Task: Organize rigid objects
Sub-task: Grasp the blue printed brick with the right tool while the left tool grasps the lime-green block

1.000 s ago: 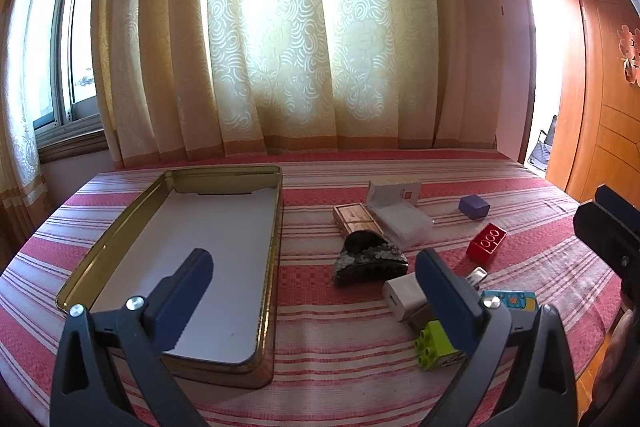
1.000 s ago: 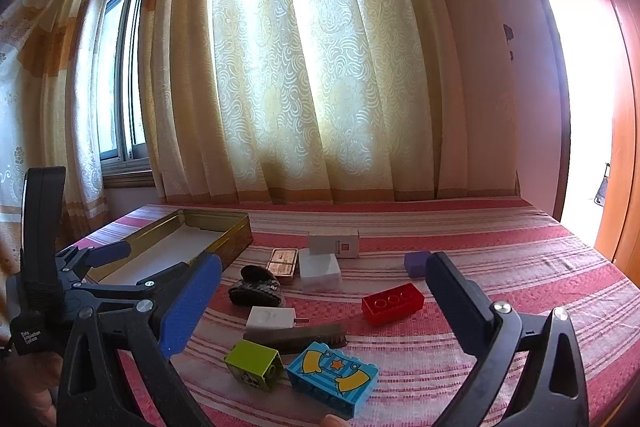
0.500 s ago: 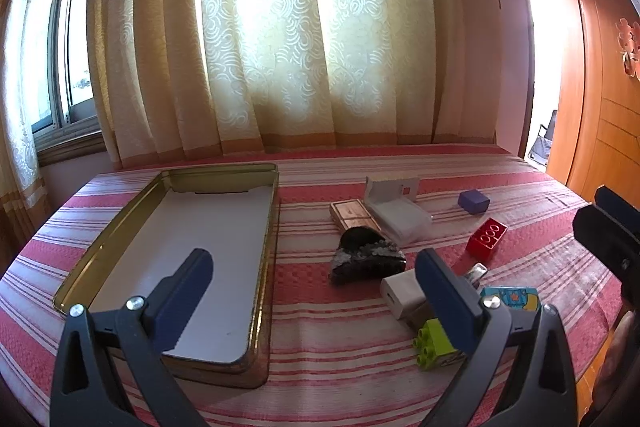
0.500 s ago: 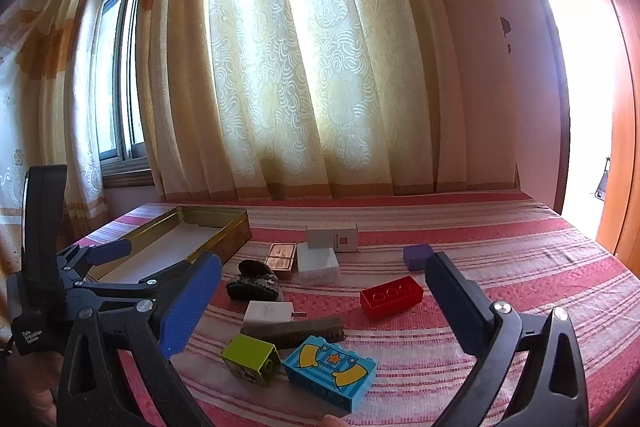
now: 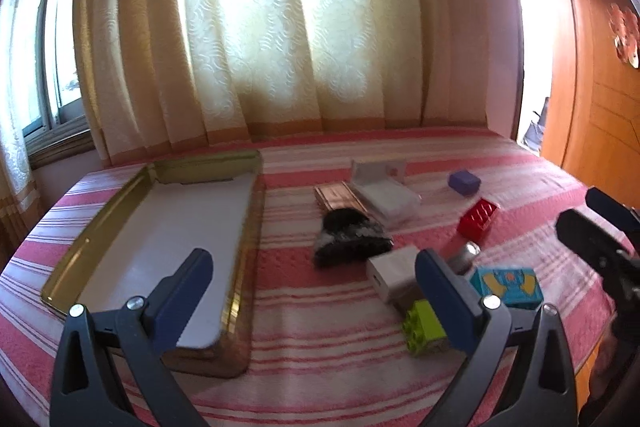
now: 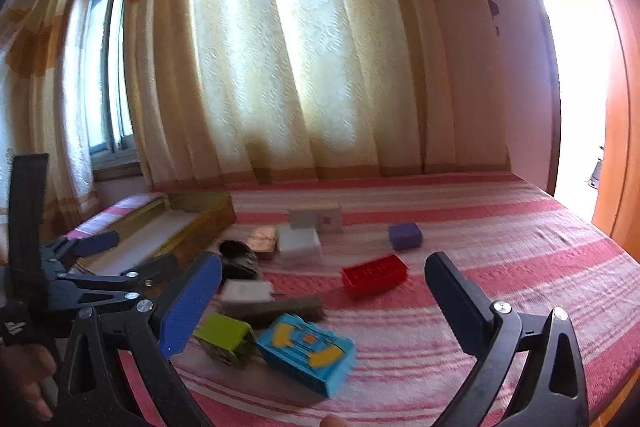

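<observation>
The loose pieces lie in a cluster on the striped bed (image 5: 320,379), right of the gold tin (image 5: 248,267), which is open and holds nothing. Nearest the right gripper (image 6: 320,311) is the blue block (image 6: 306,351), just below and slightly left of the gap between its fingers, with its long axis running from near right to far left across that gap. The green block (image 6: 226,341) sits just beside it on the left, close under the left finger, and a dark bar (image 6: 280,309) lies just behind both. The red brick (image 6: 374,275) is farther off, near the middle of the gap.

The left gripper (image 5: 312,295) hangs over the tin's right wall, so the pile is off to its right; its right finger overlaps the white charger (image 5: 394,273) and the green block in its view. I judge the right hand the better placed for the first pick, most likely the blue block.

Both sets of fingers are spread wide and carry nothing. Each gripper points forward and slightly down toward the far curtain (image 6: 304,67), raised clear of the bedspread. The right one would need to tip down and turn to straddle the block's short side.
</observation>
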Motion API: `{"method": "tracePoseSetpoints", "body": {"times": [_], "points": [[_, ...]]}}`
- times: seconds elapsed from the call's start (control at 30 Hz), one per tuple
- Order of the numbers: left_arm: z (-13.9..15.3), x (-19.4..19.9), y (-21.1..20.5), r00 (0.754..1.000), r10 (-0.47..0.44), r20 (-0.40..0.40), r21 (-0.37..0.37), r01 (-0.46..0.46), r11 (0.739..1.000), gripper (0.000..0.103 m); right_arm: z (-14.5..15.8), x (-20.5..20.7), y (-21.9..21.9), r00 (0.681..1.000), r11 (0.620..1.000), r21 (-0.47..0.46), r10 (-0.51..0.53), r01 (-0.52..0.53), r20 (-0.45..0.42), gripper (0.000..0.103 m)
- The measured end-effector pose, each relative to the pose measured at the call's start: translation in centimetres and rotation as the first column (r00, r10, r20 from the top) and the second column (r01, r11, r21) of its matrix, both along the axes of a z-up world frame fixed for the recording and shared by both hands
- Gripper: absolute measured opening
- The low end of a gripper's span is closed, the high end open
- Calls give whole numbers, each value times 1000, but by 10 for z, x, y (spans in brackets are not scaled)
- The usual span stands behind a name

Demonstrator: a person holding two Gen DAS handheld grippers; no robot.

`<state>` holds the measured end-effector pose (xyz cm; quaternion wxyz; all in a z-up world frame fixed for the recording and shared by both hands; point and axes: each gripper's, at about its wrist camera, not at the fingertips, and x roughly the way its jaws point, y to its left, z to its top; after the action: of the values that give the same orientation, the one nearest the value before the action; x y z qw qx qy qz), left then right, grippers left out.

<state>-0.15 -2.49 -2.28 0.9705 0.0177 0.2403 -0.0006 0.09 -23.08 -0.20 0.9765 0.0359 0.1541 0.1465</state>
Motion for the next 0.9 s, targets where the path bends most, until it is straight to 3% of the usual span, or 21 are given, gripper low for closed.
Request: {"method": "tracePoseSetpoints", "body": {"times": [0.13, 0.27, 0.43, 0.6, 0.67, 0.77, 0.9], "points": [[-8, -4, -20, 999, -34, -9, 57, 34, 998, 103, -21, 4, -9, 998, 999, -39, -36, 34, -46, 102], [-10, -5, -26, 994, -96, -44, -2, 96, 995, 103, -41, 7, -22, 994, 999, -33, -42, 39, -100, 102], [-13, -3, -38, 992, -108, -65, 45, 111, 993, 102, -51, 11, -22, 991, 999, -45, -18, 12, -133, 100], [-13, -1, -31, 992, -98, -80, 13, 99, 995, 102, -53, 18, -9, 979, 991, -87, 82, -99, -187, 97], [-14, -1, -30, 992, -99, -81, 7, 100, 995, 102, -54, 24, -2, 965, 984, -93, 128, -152, -230, 85], [-14, -1, -32, 991, -103, -84, 13, 105, 994, 102, -57, 36, 5, 938, 974, -98, 166, -205, -305, 77], [-15, -1, -33, 991, -104, -85, 8, 105, 994, 102, -60, 42, 10, 918, 965, -114, 184, -237, -351, 77]]}}
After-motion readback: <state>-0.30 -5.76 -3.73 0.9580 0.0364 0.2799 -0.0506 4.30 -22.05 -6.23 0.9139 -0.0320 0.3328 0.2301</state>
